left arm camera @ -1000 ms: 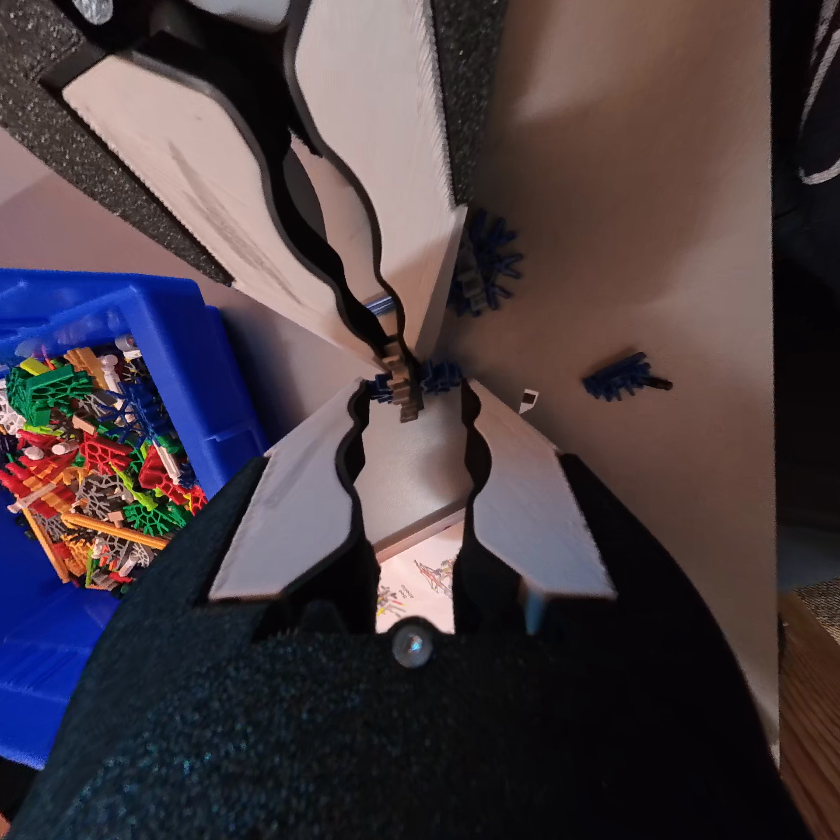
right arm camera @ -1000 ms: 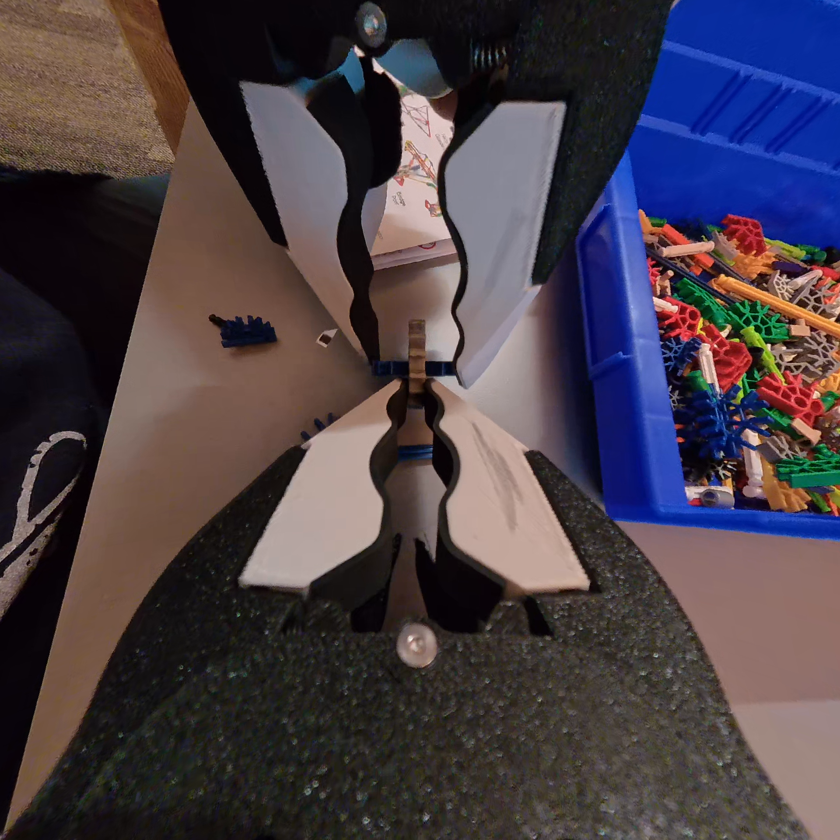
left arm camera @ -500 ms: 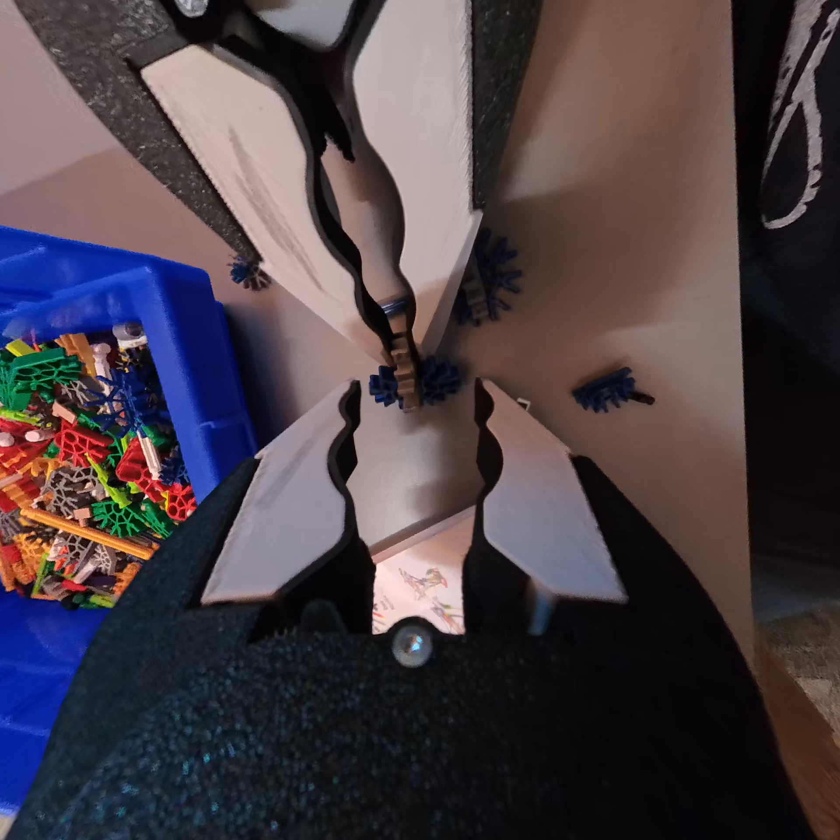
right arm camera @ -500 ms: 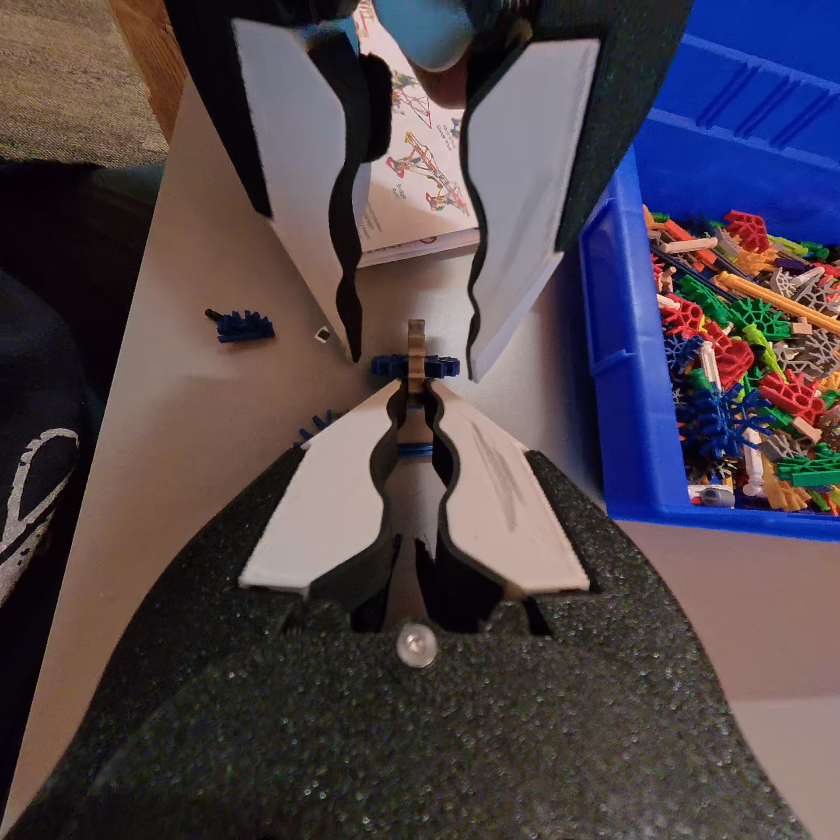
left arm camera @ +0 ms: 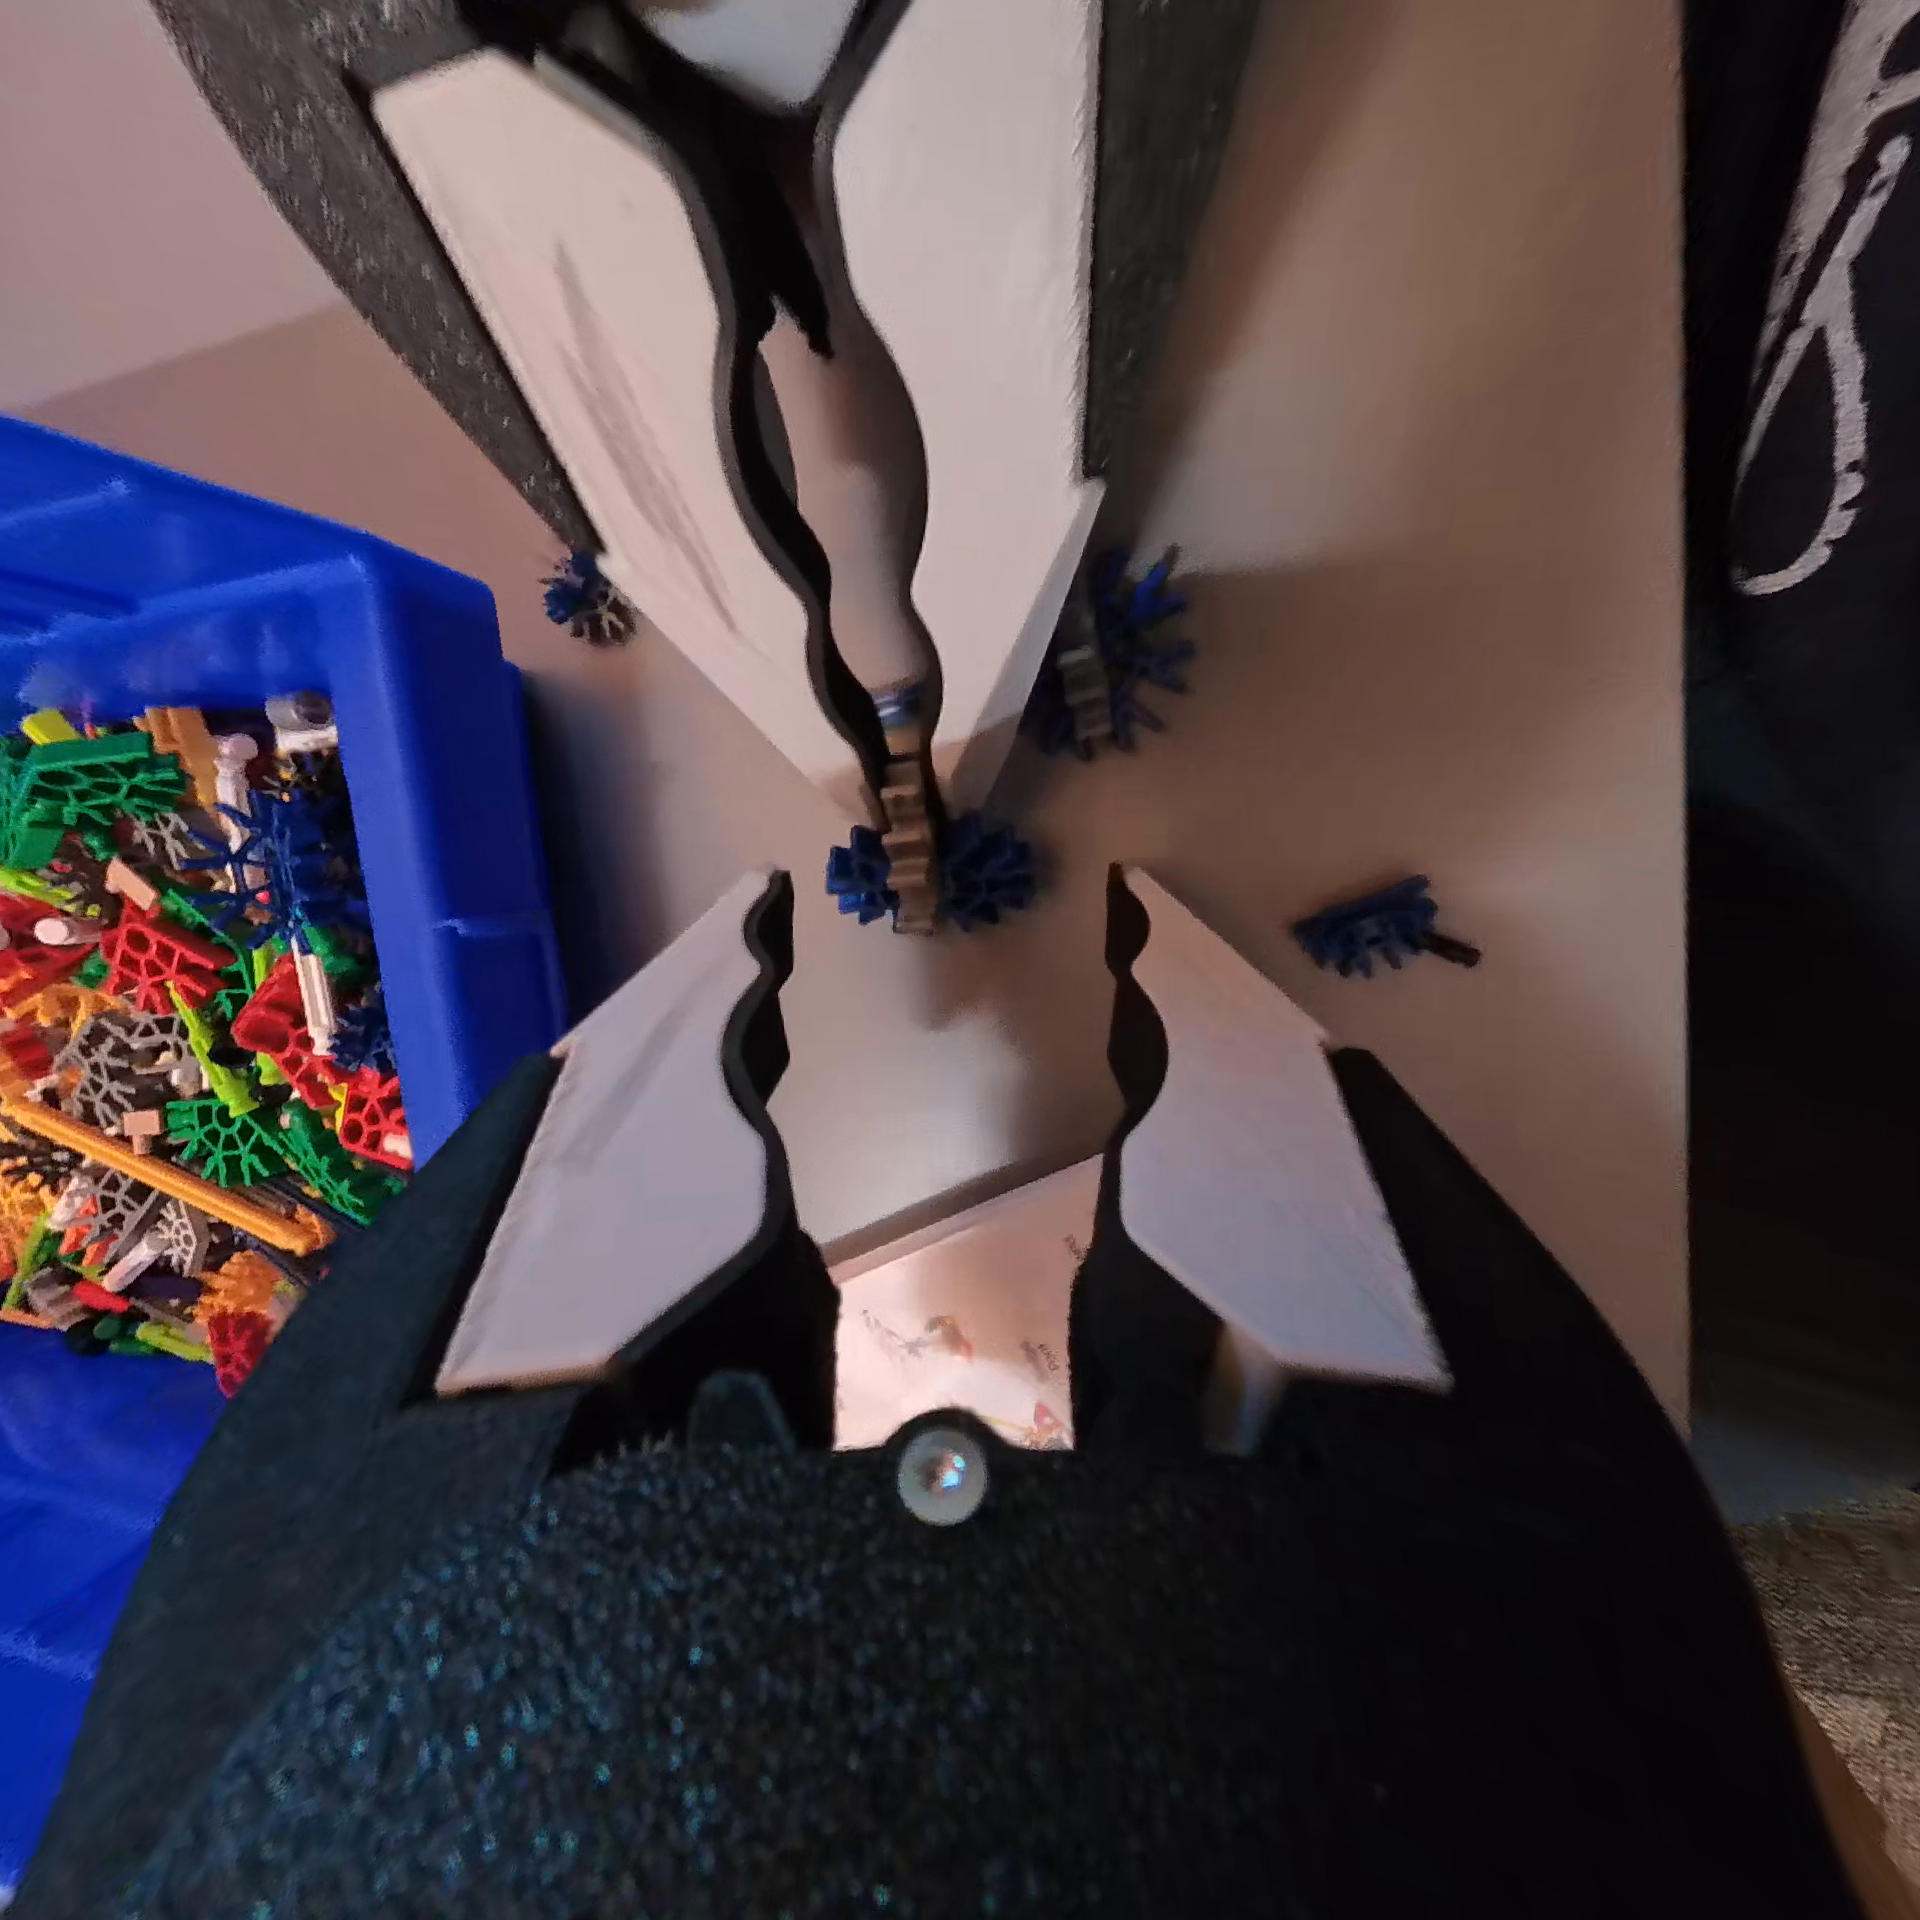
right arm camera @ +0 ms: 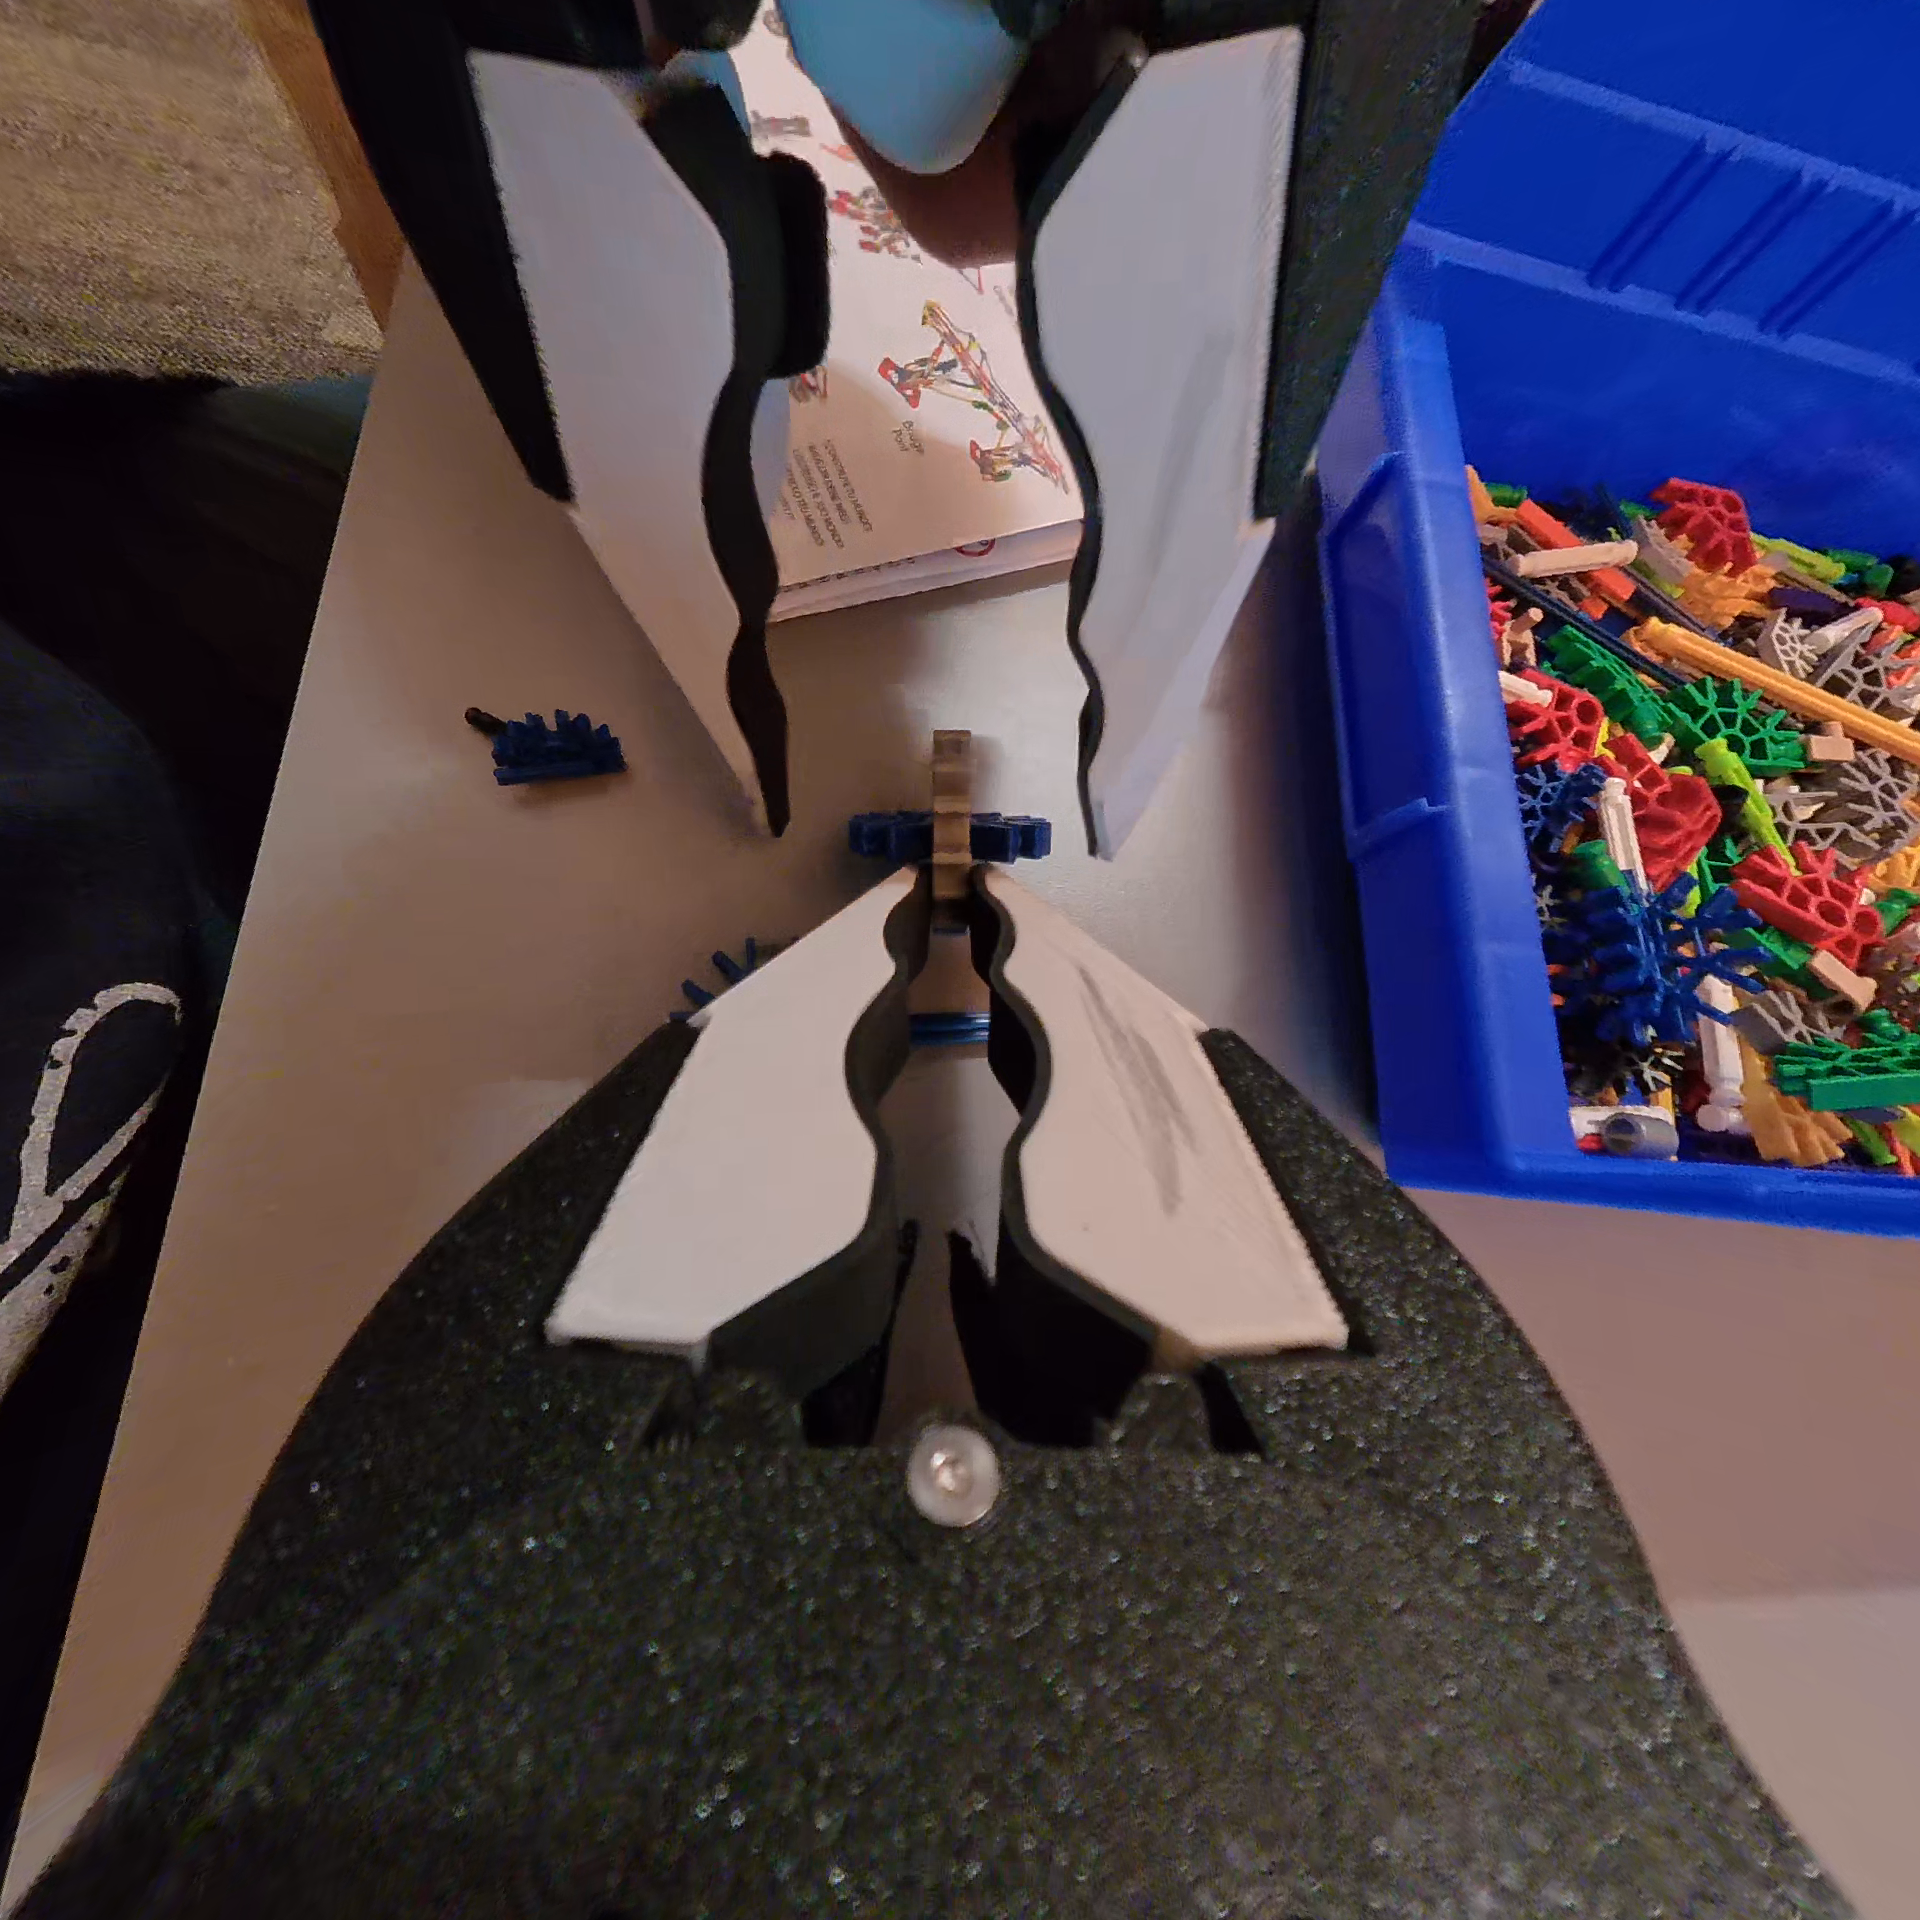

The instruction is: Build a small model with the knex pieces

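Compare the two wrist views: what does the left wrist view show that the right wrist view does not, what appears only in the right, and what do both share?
Only the left wrist view shows a small blue piece by the bin's far corner and a whole blue-and-tan piece lying behind the right tool.

Only the right wrist view shows the printed booklet clearly and a patch of carpet.

Both show the open left tool, the right tool shut on a tan gear with blue spiky connector, the blue bin of colourful parts, the pale table, and a loose blue connector.

Blue plastic bin (right arm camera: 1382,790) w/ mixed multicolour toy construction pcs sits on beige tabletop (right arm camera: 312,1039); printed instruction booklet (right arm camera: 914,457) nearby, loose blue snowflake connector (left arm camera: 1361,925) apart.
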Tool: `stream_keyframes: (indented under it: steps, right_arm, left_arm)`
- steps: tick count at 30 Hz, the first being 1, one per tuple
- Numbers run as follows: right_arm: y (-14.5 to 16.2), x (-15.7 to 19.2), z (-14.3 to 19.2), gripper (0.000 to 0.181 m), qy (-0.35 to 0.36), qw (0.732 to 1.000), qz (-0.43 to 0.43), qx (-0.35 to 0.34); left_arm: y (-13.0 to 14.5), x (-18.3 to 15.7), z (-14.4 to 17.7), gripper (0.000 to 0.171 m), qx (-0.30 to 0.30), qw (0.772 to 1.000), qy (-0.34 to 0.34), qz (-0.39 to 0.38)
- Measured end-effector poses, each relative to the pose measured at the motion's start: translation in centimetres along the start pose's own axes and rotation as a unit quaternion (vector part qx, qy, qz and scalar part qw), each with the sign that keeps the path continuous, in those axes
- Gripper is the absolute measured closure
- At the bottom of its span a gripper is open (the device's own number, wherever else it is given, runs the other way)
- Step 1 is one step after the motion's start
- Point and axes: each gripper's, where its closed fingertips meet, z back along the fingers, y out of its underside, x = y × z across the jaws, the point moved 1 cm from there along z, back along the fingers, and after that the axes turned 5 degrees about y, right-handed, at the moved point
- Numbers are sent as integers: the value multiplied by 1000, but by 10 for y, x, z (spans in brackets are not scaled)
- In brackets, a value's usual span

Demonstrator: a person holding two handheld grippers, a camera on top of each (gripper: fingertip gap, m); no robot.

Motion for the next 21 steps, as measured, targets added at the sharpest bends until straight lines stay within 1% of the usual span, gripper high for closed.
stream_keyframes:
  steps: [1, 5, 7, 9, 12, 13, 15, 17, 21]
  right_arm:
    - [0, 0, 0, 176, 0, 1000, 0, 0]
    - [-1, 0, 1, 176, -1, 1000, -2, -3]
    - [-1, 0, 1, 176, -1, 1000, -3, -4]
    - [-1, -1, 1, 176, -1, 1000, -5, -4]
    - [-2, -2, 3, 176, -1, 1000, -11, -10]
    - [-2, -3, 3, 176, -1, 1000, -14, -11]
    - [-2, -5, 4, 176, 0, 1000, -20, -12]
    - [-3, -5, 4, 176, -4, 1000, -27, -15]
    - [-3, -5, 5, 176, -9, 999, -32, -16]
  left_arm:
    - [3, 1, 0, 117, 1, 1000, -4, 5]
    - [9, 2, 9, 121, -8, 999, -12, 29]
    - [9, 2, 16, 130, -29, 999, -15, 40]
    - [10, -1, 18, 133, -42, 998, -7, 55]
    - [30, 1, 25, 133, -3, 997, -36, 67]
    - [34, 0, 30, 132, -8, 996, -41, 81]
    - [33, -2, 37, 131, -43, 992, -41, 109]
    - [30, -7, 36, 131, -65, 990, -33, 120]
    - [25, -11, 23, 131, -55, 993, -32, 103]
